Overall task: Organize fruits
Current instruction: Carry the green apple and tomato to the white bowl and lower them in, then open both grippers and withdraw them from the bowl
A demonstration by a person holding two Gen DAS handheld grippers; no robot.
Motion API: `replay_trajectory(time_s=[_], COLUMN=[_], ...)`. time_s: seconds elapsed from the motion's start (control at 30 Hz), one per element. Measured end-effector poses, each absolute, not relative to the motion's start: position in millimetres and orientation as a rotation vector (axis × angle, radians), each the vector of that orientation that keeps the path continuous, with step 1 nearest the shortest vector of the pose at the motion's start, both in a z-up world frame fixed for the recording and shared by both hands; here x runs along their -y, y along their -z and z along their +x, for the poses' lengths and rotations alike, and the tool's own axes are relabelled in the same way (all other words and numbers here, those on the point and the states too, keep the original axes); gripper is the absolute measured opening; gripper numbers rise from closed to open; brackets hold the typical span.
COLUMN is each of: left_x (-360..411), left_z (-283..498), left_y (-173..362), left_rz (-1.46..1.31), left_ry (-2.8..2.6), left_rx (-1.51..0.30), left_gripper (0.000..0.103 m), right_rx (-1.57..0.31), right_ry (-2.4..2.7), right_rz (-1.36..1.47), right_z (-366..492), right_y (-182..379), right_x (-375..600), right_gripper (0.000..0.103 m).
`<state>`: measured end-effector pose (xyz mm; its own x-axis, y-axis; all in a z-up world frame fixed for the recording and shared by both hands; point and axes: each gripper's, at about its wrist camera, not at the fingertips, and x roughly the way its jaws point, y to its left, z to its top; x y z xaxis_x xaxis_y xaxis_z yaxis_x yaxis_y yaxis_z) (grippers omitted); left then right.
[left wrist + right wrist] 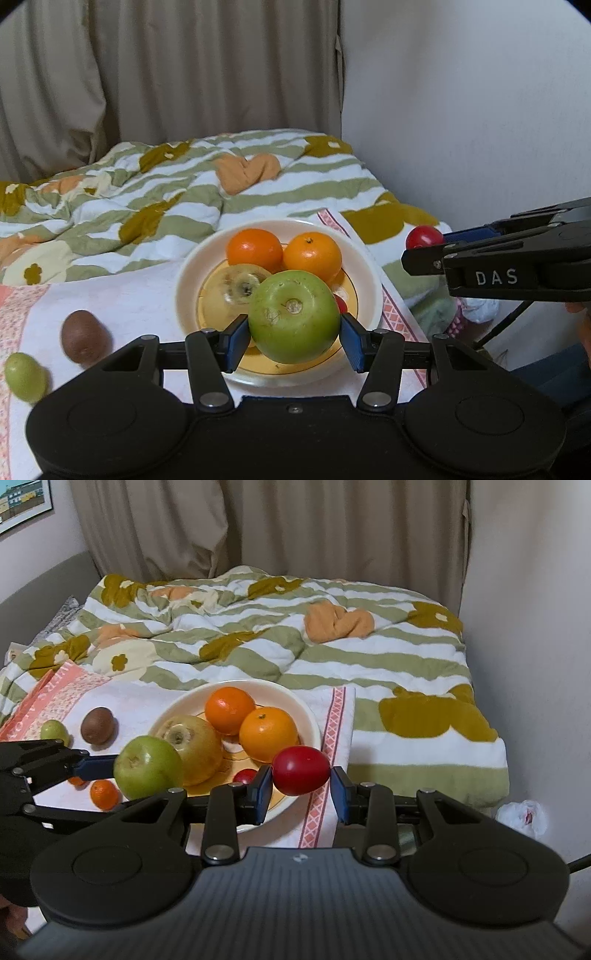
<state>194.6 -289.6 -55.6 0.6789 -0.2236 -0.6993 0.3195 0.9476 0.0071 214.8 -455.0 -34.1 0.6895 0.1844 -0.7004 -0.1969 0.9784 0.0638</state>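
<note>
From my left wrist camera, my left gripper pinches a smooth, slightly scuffed green apple between its blue ribbed pads, held over the near side of the cream bowl. The bowl is glossy, round and shallow, with a yellow inner base. In it I see two shiny oranges side by side at the back, a pale yellowish fruit partly hidden behind the apple, and a sliver of something small and red at the apple's right edge. Left of the bowl, a fuzzy brown kiwi and a small green fruit lie on the white towel with its pink patterned border. My right gripper enters from the right, holding a red fruit at its tips, beyond the bowl's right rim.

From my right wrist camera, the right gripper is closed narrowly on the smooth, oval red fruit above the bowl's right edge. A small red tomato sits inside the bowl. The left gripper comes in from the left, carrying the green apple. Two small orange fruits lie on the towel near it. The towel is spread over a quilted, puffy bedcover with green stripes and flowers. Beige pleated curtains hang behind, beside a plain pale wall.
</note>
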Motion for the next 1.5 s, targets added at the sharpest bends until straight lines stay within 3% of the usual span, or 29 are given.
replay_trajectory(time_s=[0.5, 0.57, 0.6, 0.63, 1.5], left_x=[308.9, 307.8, 306.6, 304.3, 224.9], left_z=[221.3, 220.5, 218.9, 215.9, 180.6], left_y=[88.0, 86.2, 83.9, 80.6, 43.1], left_rz=[0.2, 0.197, 0.191, 0.188, 0.054], left_ry=[0.337, 0.341, 0.346, 0.342, 0.141], left_rx=[-0.871, -0.866, -0.858, -0.843, -0.812], left_gripper=[0.057, 0.07, 0.09, 0.101, 0.102], right_rx=[-0.812, -0.813, -0.812, -0.81, -0.843], right_ry=[-0.169, -0.169, -0.173, -0.178, -0.311], right_rz=[0.021, 0.022, 0.021, 0.022, -0.103], right_z=[232.3, 233.2, 233.3, 233.3, 267.4], right_y=[44.4, 44.7, 44.7, 44.6, 82.5], right_x=[466.7, 467.3, 467.7, 468.0, 421.8], right_gripper=[0.049, 0.049, 0.049, 0.049, 0.05])
